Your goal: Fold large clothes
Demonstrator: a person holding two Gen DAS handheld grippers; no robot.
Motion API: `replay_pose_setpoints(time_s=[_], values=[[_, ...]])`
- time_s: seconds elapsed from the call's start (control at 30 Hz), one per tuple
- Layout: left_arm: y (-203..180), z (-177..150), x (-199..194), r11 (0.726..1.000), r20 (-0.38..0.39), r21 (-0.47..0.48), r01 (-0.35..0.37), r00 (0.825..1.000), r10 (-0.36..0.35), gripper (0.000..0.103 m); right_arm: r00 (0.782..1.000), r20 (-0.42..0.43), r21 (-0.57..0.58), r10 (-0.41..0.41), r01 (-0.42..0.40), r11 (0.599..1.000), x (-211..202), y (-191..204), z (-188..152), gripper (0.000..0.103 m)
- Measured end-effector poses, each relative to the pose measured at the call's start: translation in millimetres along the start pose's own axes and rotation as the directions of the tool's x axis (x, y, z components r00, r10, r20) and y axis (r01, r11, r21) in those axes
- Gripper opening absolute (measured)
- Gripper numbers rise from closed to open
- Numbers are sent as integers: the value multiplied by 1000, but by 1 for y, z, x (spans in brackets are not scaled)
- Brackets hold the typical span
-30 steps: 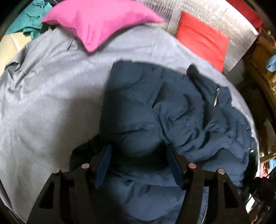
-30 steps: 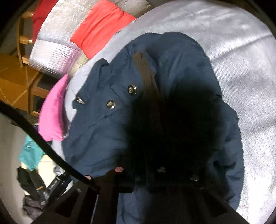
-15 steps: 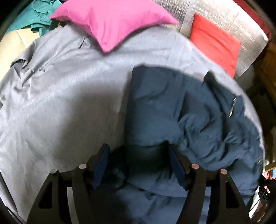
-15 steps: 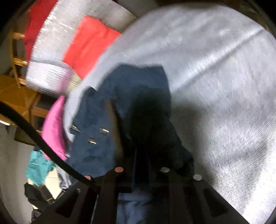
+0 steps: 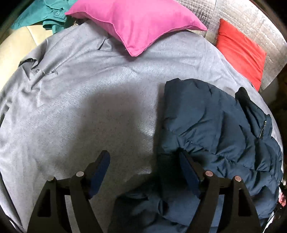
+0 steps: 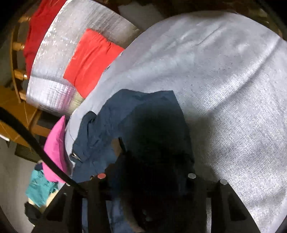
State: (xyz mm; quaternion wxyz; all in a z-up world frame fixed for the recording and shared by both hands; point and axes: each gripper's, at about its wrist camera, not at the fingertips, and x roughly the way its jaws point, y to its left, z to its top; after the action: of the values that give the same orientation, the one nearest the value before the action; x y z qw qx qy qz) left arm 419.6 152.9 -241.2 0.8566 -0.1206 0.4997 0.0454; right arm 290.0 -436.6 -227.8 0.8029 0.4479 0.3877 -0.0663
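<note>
Navy jacket (image 5: 211,125) lies bunched on the grey bed cover (image 5: 89,100), toward the bed's right edge in the left wrist view. Nearest that camera, the left gripper (image 5: 143,157) has its jaws opening: bare grey cover shows between them at the tips, dark jacket cloth lies lower down between the 2 fingers, and the right finger's tip sits at the jacket's crumpled edge without pinching it. This view alone shows the quilted folds and a zip on the far right side of the jacket.

The right wrist view shows the same jacket (image 6: 140,114) from the other side, with a metal fastener near the jacket's left edge that the left view does not show. The right gripper (image 6: 147,177) is deep in shadow; its jaws are opening with dark jacket cloth between them, and whether the pads touch it cannot be told. A black cable (image 6: 35,143) crosses the lower left there.

Farther off, a pink pillow (image 5: 136,23) rests at the bed's far edge, a red pillow (image 5: 240,53) leans on a silver quilted panel (image 5: 238,16), and a teal garment (image 5: 44,14) lies past the far left corner.
</note>
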Motion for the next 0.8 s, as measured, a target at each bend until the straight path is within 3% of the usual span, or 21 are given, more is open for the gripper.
replay_pose_setpoints(time_s=[0.23, 0.3, 0.43, 0.5, 0.53, 0.57, 0.63, 0.7, 0.8], values=[[-9, -4, -43, 994, 95, 39, 107, 989, -110, 79, 997, 28, -90, 74, -71, 993, -45, 23, -18, 50], [-16, -8, -48, 989, 107, 69, 129, 985, -135, 79, 995, 0, -138, 101, -100, 985, -52, 31, -28, 50], [-44, -25, -44, 972, 53, 159, 172, 982, -182, 79, 990, -105, -203, 89, -109, 973, -33, 49, -51, 50], [-59, -34, -34, 962, 19, 227, 152, 987, -160, 79, 985, -172, -238, 7, -49, 970, -10, 53, -63, 49], [-68, -40, -26, 956, -1, 271, 110, 994, -113, 79, 982, -187, -237, -13, -33, 971, -4, 54, -65, 48], [-76, -46, -20, 947, -4, 316, 59, 998, -61, 80, 982, -186, -231, -22, -22, 973, -2, 53, -65, 47], [-81, -51, -21, 939, 18, 344, 21, 999, -29, 80, 984, -180, -217, -7, -32, 976, -8, 54, -62, 46], [-82, -49, -28, 939, 17, 344, 27, 999, -35, 80, 985, -166, -206, 52, -86, 975, -17, 59, -62, 46], [-85, -50, -46, 941, 45, 326, 94, 992, -115, 80, 977, -164, -258, 135, -175, 950, -22, 80, -71, 46]])
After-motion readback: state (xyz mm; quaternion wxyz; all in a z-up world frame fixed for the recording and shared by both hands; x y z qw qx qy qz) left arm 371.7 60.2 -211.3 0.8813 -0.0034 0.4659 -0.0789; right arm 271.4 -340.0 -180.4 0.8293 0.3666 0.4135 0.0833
